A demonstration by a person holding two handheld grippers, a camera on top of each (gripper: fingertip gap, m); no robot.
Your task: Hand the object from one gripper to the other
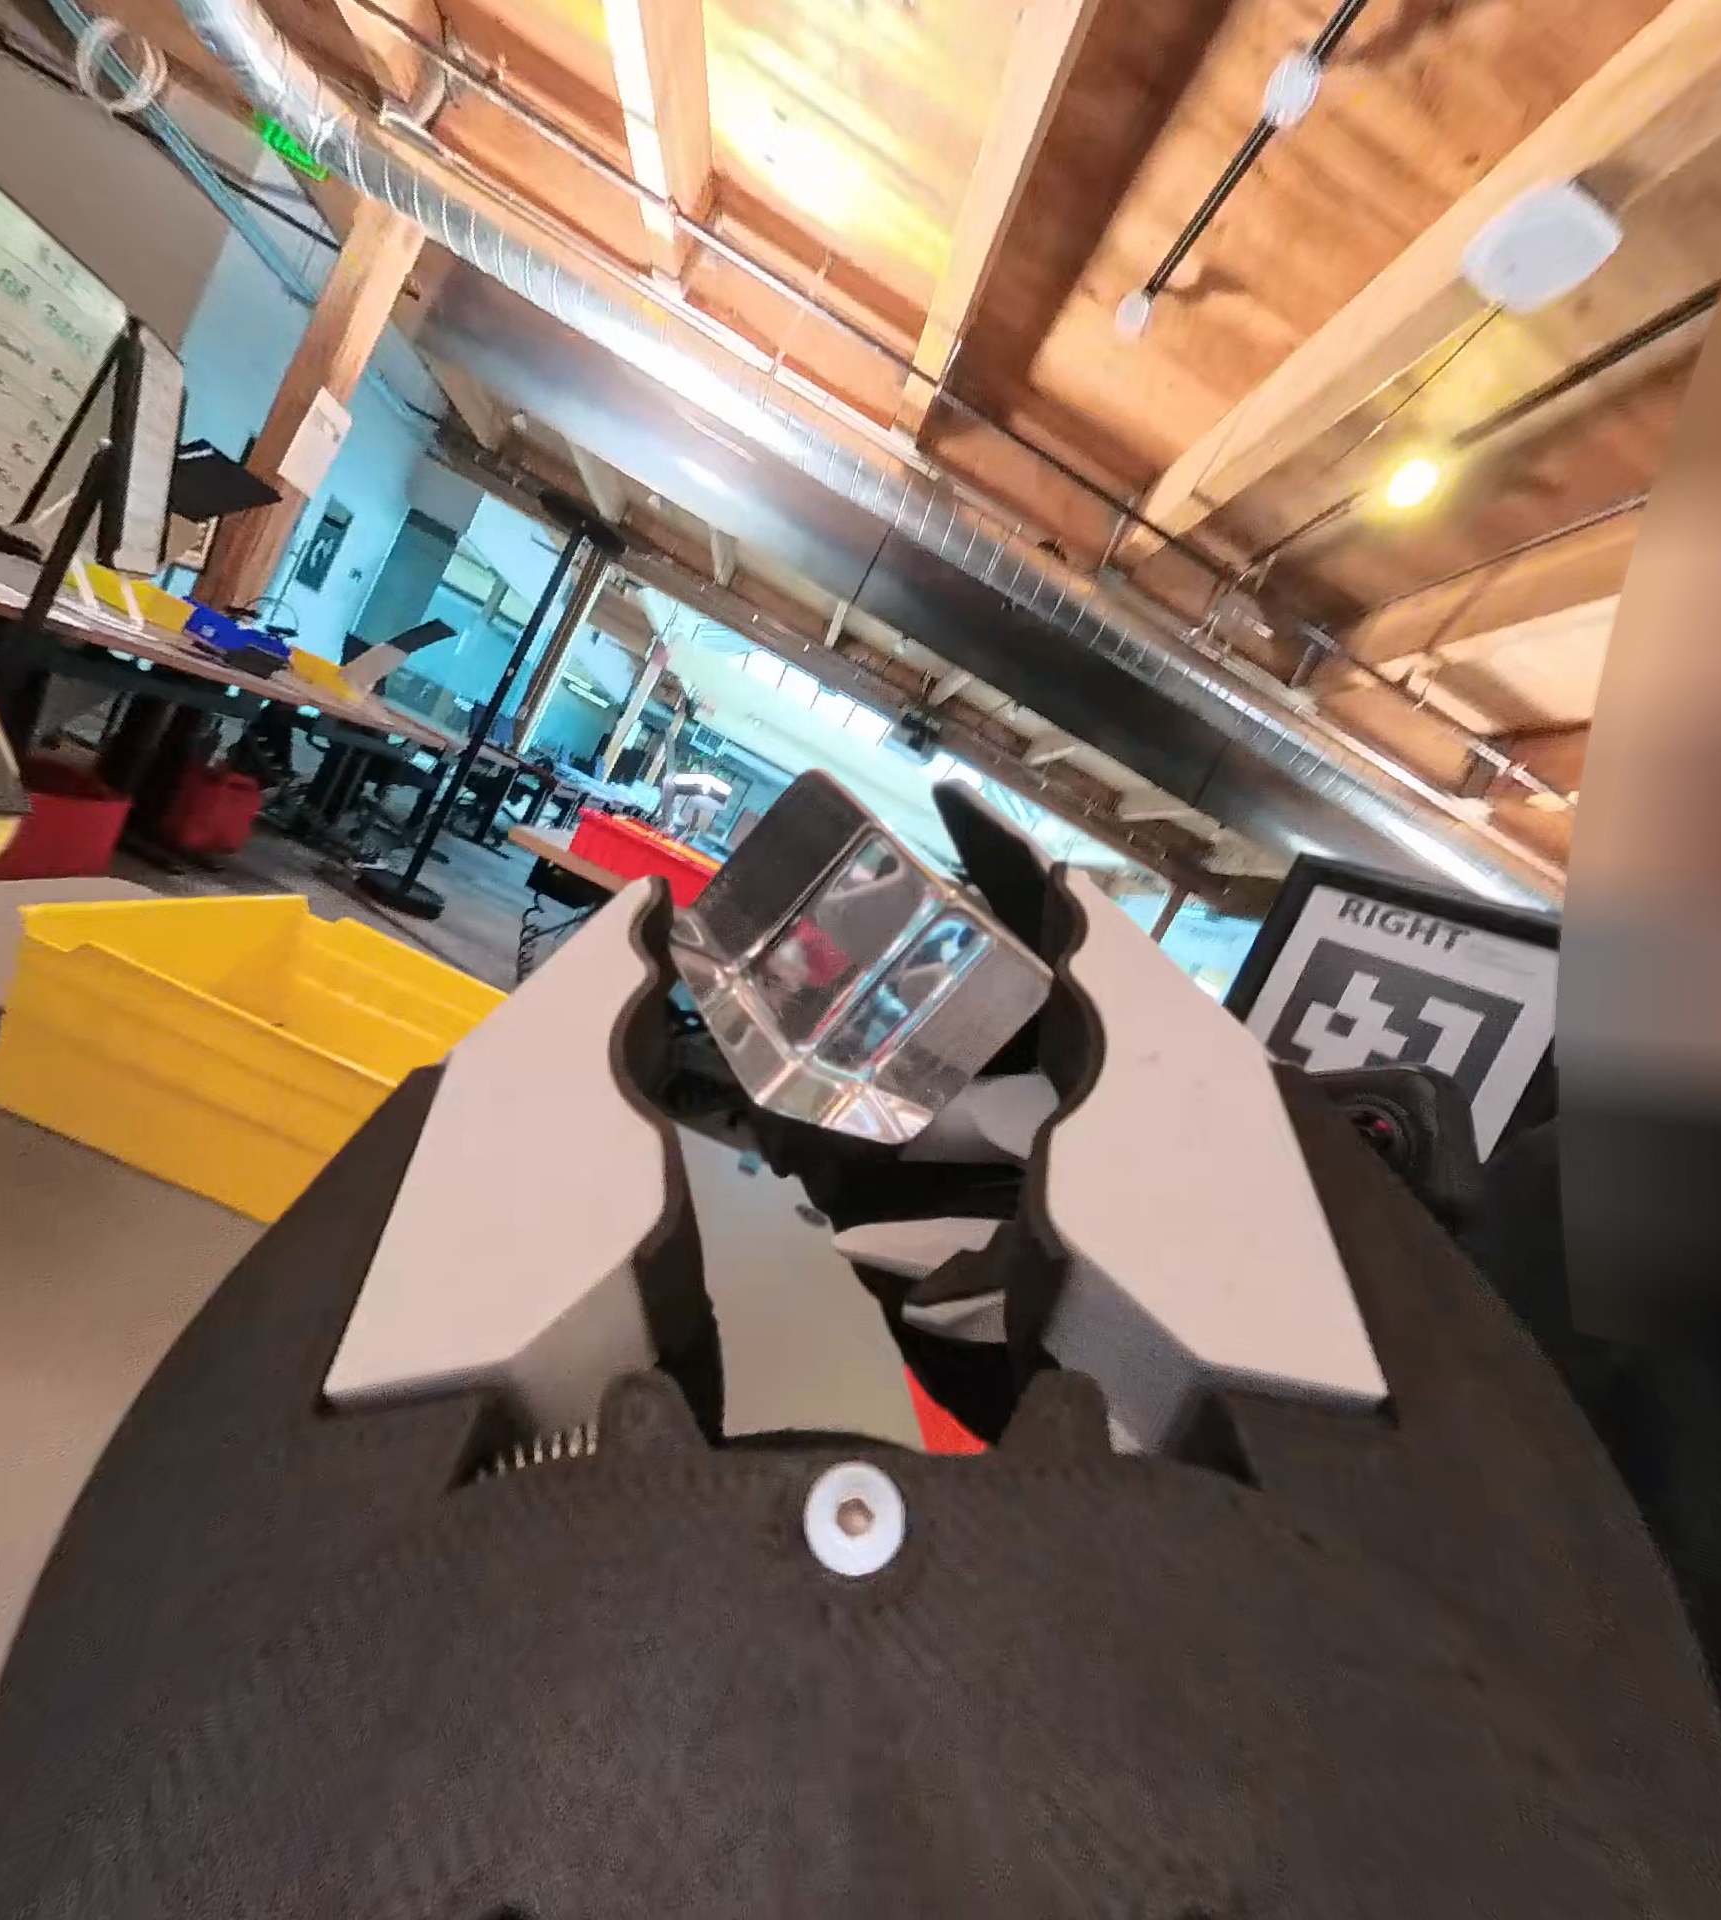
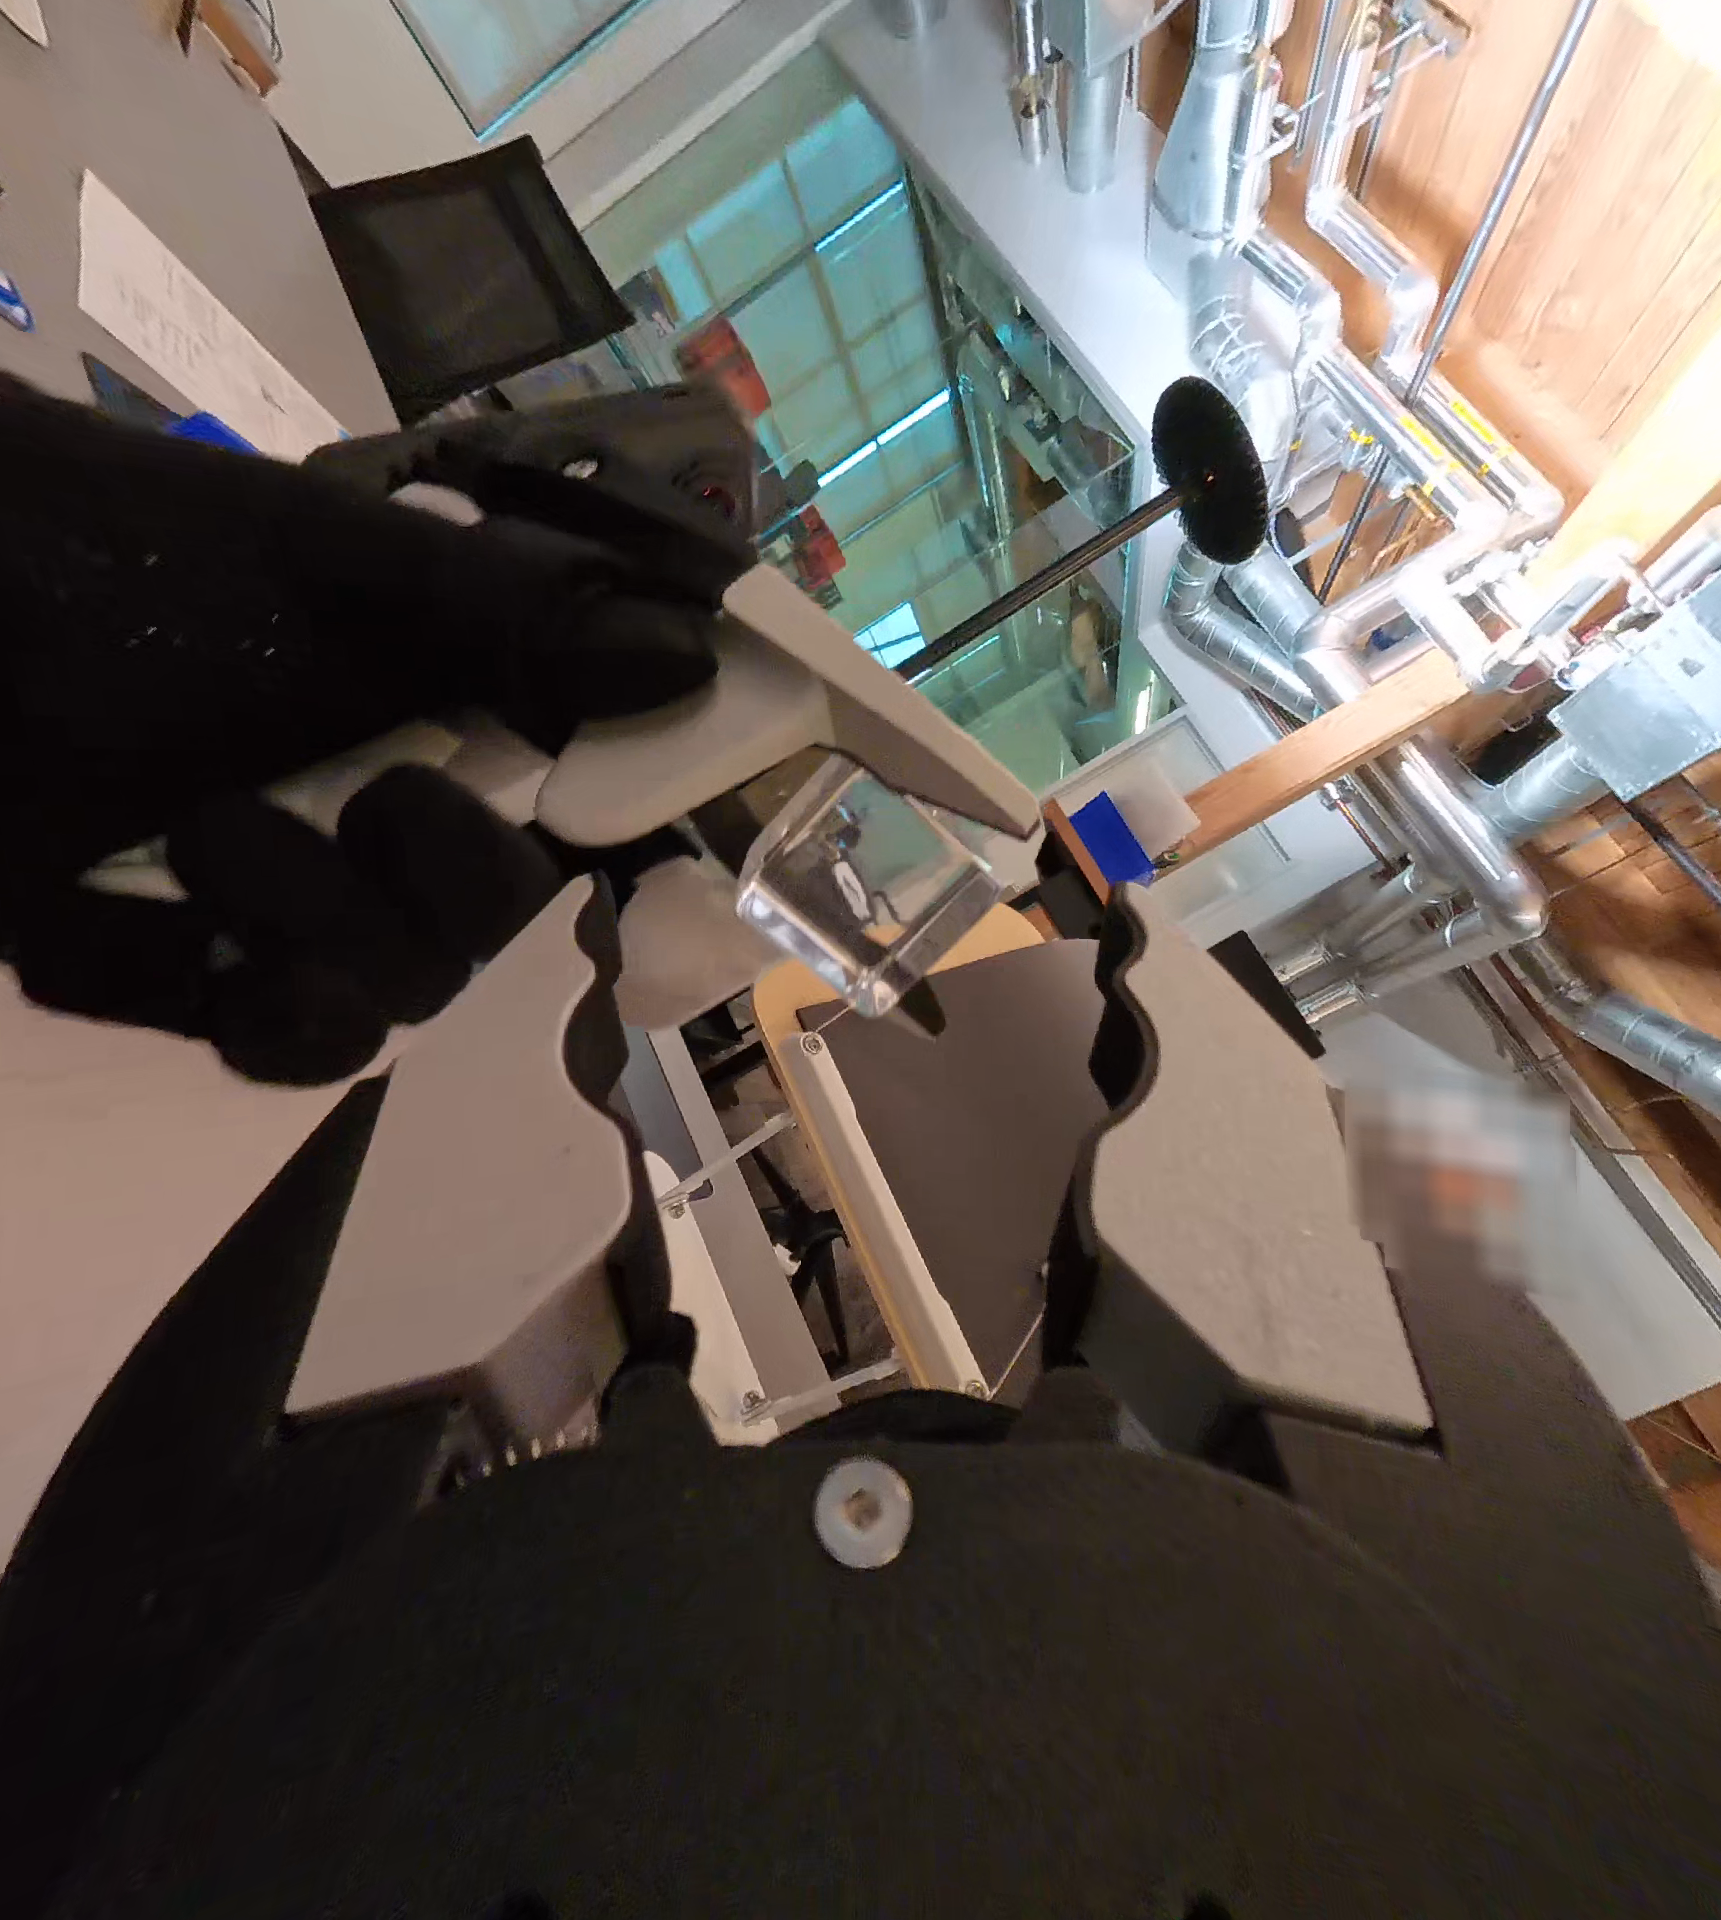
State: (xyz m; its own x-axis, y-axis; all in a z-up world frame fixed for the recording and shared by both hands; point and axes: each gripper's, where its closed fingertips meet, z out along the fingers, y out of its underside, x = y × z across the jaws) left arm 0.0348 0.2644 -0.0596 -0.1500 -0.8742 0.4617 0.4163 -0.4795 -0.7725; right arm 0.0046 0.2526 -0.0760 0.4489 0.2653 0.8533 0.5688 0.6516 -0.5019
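- The object is a clear acrylic cube (image 1: pixel 861 997), with bevelled edges and glossy faces that mirror the room; it is held in the air, tilted on a corner, above the grey counter (image 1: pixel 56 1299).
- The left gripper (image 1: pixel 861 971) is clenched on the cube, its fingers pressing opposite faces; in the right wrist view a black-gloved hand (image 2: pixel 243 707) holds this gripper.
- The right gripper (image 2: pixel 856 935) is released, its jaws spread wide, with the cube (image 2: pixel 866 894) just ahead of the gap, apart from both fingers.
- A yellow bin (image 1: pixel 201 1029) sits at the counter's left; open air surrounds the cube.
- A black-and-white marker card (image 1: pixel 1396 997) bears lettering at right.
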